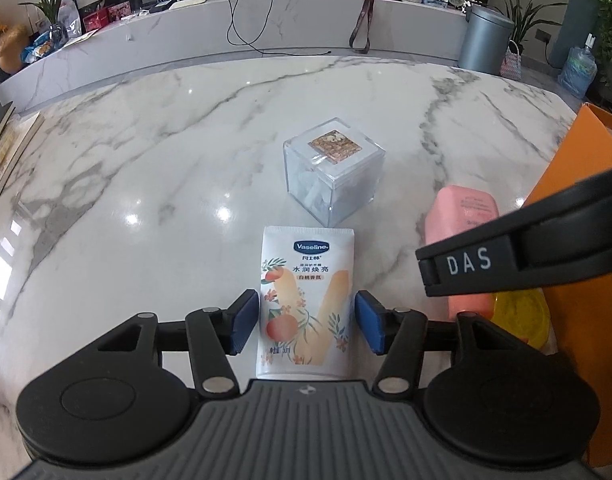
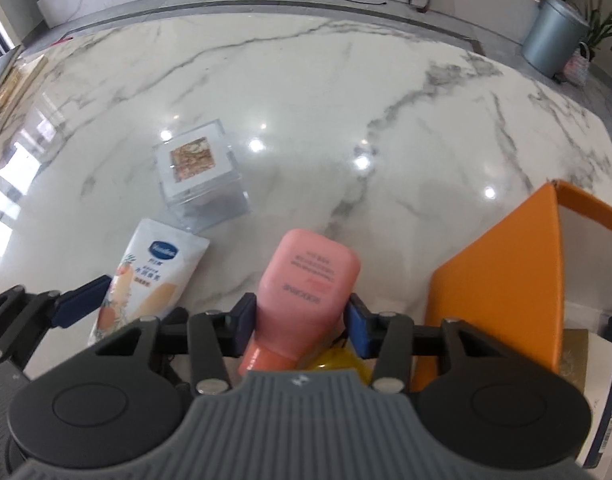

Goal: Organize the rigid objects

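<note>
On the marble tabletop (image 1: 145, 168), the clear cube box (image 1: 333, 170) serves as landmark. Just in front of it lies the white Vaseline tube (image 1: 306, 304), set between the blue pads of the left gripper (image 1: 306, 322), whose jaws stand apart from its sides with small gaps. To the box's right, the pink bottle (image 2: 303, 296) sits between the right gripper's (image 2: 301, 326) pads, which seem to press it, though blur hinders certainty. An orange box (image 2: 502, 280) stands further right.
</note>
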`<state>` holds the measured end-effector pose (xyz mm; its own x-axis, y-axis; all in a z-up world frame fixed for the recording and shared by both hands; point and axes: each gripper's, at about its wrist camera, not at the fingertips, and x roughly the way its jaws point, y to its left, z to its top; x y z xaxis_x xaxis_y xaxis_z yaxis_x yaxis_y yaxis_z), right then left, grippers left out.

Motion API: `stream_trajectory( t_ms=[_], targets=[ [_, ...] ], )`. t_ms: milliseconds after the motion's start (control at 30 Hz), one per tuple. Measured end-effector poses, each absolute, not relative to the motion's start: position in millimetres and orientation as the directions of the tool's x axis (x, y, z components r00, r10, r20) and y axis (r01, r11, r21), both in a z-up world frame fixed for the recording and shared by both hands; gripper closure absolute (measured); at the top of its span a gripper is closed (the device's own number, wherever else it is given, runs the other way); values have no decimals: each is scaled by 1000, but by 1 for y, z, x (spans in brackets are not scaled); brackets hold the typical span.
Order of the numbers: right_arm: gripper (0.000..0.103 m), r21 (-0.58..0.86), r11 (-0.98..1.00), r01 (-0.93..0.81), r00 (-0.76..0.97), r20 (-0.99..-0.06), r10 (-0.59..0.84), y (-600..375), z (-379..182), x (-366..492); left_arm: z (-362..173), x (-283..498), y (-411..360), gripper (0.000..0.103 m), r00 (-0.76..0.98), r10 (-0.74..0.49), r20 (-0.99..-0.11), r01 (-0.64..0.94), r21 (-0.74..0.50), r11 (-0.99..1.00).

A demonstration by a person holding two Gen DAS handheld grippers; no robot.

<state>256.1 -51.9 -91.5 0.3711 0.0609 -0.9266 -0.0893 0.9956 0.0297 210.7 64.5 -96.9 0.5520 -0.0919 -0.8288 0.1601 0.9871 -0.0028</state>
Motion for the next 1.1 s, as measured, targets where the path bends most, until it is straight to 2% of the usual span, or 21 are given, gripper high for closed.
stream_trajectory(
  t_ms=[100,200,767,1100],
  targets=[
    [57,33,994,-106,367,-928,70,-50,-90,253,-96,211,64,46,550,-103,-828,170,-10,985],
    [57,38,993,-112,378,-922,78,-49,-87,249,-96,210,64,47,551,-108,-828,177,-11,984],
    [58,61,985,-164,405,-906,123,-53,-62,225,-89,207,80,48,499,-170,-849,126,-123,984],
    [58,87,976,-198,447,-878,170,-58,-39,209,-70,190,86,48,520,-208,-829,107,-178,978]
  ],
)
